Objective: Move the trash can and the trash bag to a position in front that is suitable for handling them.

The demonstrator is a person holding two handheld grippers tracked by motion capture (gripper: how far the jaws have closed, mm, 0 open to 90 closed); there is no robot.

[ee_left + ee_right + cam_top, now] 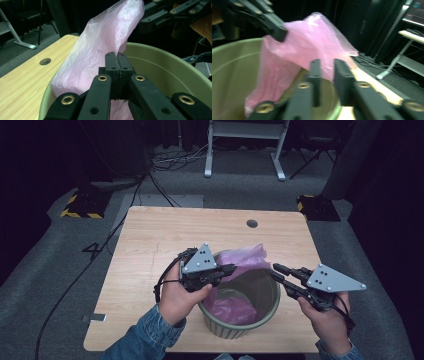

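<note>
The left gripper (117, 56) is pinching the pink bag (100, 42) tightly; the right gripper (327, 65) is standing slightly open, gripping nothing, over the green bin (267, 307).

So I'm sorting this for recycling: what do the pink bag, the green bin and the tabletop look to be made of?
The pink bag looks like thin plastic film: translucent, crinkled, faintly glossy. The green bin seems to be moulded plastic, matt olive, with a smooth inner wall and a ribbed outside. The tabletop shows a pale wood grain with a flat, even surface, probably laminate rather than solid wood, though that can't be settled.
</note>
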